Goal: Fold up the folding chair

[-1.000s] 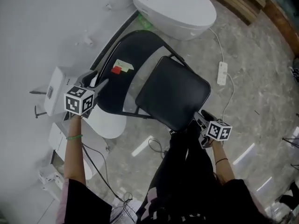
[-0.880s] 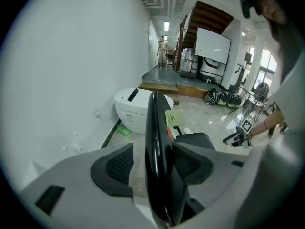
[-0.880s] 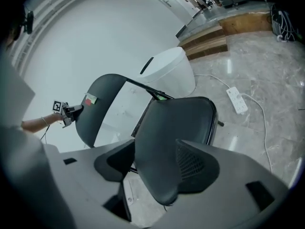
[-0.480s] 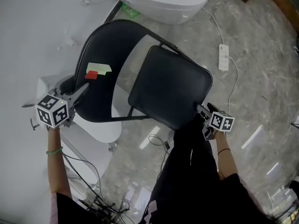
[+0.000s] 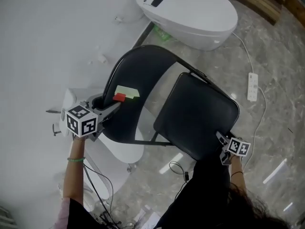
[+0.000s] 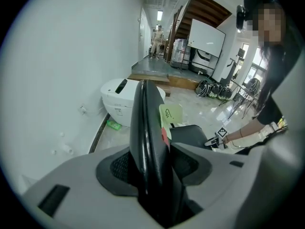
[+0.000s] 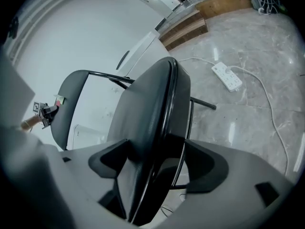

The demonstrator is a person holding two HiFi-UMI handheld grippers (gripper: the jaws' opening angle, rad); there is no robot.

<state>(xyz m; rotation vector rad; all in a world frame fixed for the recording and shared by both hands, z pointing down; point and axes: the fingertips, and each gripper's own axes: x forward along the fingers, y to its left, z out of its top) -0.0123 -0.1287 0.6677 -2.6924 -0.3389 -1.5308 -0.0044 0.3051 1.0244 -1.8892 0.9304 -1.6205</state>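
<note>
Clearly, your black metal-framed folding chair (image 5: 183, 101) is not yet flat: the left tool (image 5: 114, 108) is closing on its black padded backrest (image 5: 138, 70), and the right tool (image 5: 221, 137) is opening, loose around the black cushioned seat (image 5: 200, 120).

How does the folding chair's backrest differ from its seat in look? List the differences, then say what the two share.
The backrest has an arched, rounded outline, while the seat is squarish with rounded corners. The backrest carries a pale green note and a red tag, while the seat is bare. The backrest is on the side by the white wall, and the seat is farther from it. Both are black panels on the same dark tube frame.
</note>
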